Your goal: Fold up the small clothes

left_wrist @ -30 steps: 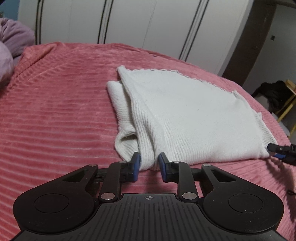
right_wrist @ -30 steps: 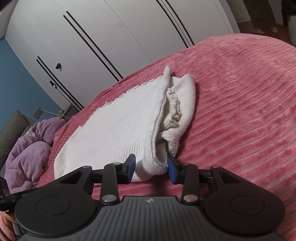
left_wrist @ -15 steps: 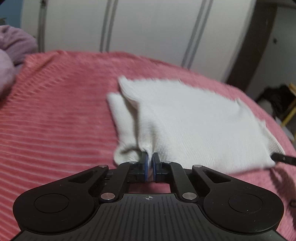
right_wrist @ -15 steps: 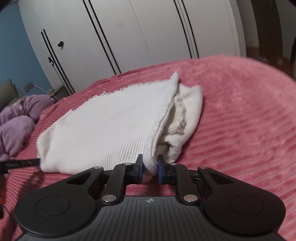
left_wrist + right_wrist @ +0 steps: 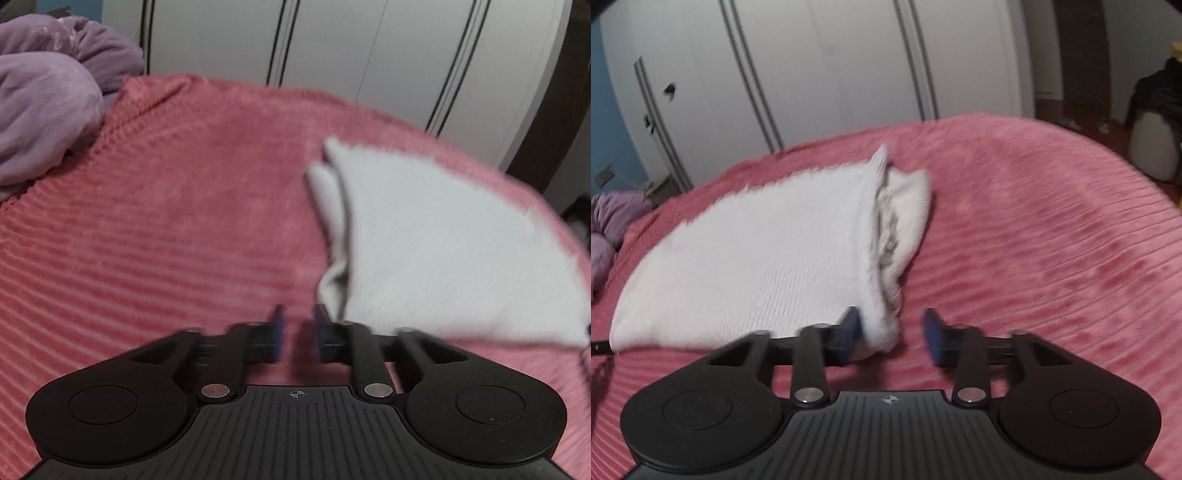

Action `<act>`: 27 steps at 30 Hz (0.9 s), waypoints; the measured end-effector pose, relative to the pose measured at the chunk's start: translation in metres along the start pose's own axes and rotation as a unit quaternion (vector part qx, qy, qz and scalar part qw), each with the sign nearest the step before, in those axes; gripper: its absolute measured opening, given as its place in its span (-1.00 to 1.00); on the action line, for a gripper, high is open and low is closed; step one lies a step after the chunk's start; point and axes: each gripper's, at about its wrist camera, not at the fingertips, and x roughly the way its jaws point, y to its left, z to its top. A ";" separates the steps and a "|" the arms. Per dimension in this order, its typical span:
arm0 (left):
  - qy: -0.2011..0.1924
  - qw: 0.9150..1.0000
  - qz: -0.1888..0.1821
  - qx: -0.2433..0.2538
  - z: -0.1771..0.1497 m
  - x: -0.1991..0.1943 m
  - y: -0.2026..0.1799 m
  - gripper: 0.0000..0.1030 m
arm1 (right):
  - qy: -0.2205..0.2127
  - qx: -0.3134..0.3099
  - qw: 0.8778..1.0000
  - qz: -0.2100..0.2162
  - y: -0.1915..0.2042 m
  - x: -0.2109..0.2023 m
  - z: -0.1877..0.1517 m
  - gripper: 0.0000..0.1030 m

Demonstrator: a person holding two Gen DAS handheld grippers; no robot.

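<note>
Both claws angle downward, jaws opening: the left claw (image 5: pixel 297 334) apparently empty, the right claw (image 5: pixel 892 334) parted wider.

Black gripper (image 5: pixel 297 334), blue-padded jaws.

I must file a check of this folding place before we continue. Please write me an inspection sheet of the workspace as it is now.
Surface: bed with pink ribbed blanket, nothing else under the work.
Job's things: white knit garment, folded, lying flat.
Clutter: purple bedding at the blanket's edge.
Grippers: left hand-held gripper opening, nothing between its jaws; right hand-held gripper opening, the garment's corner between its jaws, not pinched.
Cables: nothing seen clearly.
Surroundings: white wardrobe doors; dark clothes on a stool.
</note>
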 end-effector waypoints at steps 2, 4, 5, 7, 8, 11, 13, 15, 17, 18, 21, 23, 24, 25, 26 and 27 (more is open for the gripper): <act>-0.020 1.000 -0.014 0.000 0.007 -0.003 -0.008 0.23 | -0.037 -0.018 0.999 -0.018 0.008 -0.014 0.004 -0.23; -0.024 0.999 -0.032 -0.005 0.013 0.005 -0.018 0.43 | -0.058 -0.030 0.998 -0.013 0.019 -0.016 0.007 -0.24; -0.015 0.999 -0.042 -0.012 0.016 0.014 -0.023 0.56 | -0.054 -0.031 0.998 -0.002 0.024 -0.011 0.009 -0.29; 0.003 0.999 -0.041 -0.023 0.020 0.033 -0.032 0.56 | -0.040 -0.036 0.998 0.014 0.036 0.004 0.009 -0.50; 0.015 0.999 -0.032 -0.027 0.021 0.043 -0.035 0.56 | -0.035 -0.044 0.998 0.016 0.043 0.011 0.007 -0.63; 0.038 0.998 -0.022 -0.043 0.022 0.065 -0.034 0.62 | -0.035 -0.076 0.996 0.009 0.053 0.027 0.000 -0.69; 0.031 0.998 -0.027 -0.055 0.021 0.068 -0.032 0.63 | -0.029 -0.089 0.996 -0.013 0.052 0.033 -0.005 -0.85; 0.031 0.996 -0.035 -0.071 0.024 0.069 -0.029 0.51 | -0.035 -0.092 0.994 -0.038 0.050 0.031 -0.008 -1.00; 0.033 0.995 -0.048 -0.084 0.027 0.070 -0.024 0.19 | -0.045 -0.077 0.994 -0.064 0.045 0.023 -0.007 -1.00; 0.035 0.994 -0.051 -0.089 0.028 0.071 -0.022 0.15 | -0.055 -0.068 0.993 -0.079 0.043 0.017 -0.006 -1.00; 0.035 0.995 -0.049 -0.078 0.028 0.071 -0.023 0.12 | -0.074 -0.025 0.991 -0.106 0.035 0.006 -0.003 -0.90; 0.035 0.997 -0.039 -0.064 0.028 0.072 -0.028 0.22 | -0.081 -0.007 0.993 -0.080 0.037 0.000 -0.002 -0.90; 0.034 0.997 -0.035 -0.064 0.028 0.074 -0.029 0.24 | -0.088 -0.011 0.994 -0.062 0.042 -0.002 -0.002 -0.90; 0.036 0.997 -0.034 -0.066 0.029 0.074 -0.030 0.28 | -0.094 -0.021 0.994 -0.048 0.047 -0.003 -0.002 -0.90; 0.038 0.997 -0.031 -0.068 0.030 0.076 -0.031 0.30 | -0.095 -0.033 0.994 -0.037 0.055 -0.001 -0.003 -0.90; 0.040 0.996 -0.029 -0.069 0.030 0.076 -0.032 0.31 | -0.090 -0.043 0.995 -0.029 0.062 0.003 -0.003 -0.90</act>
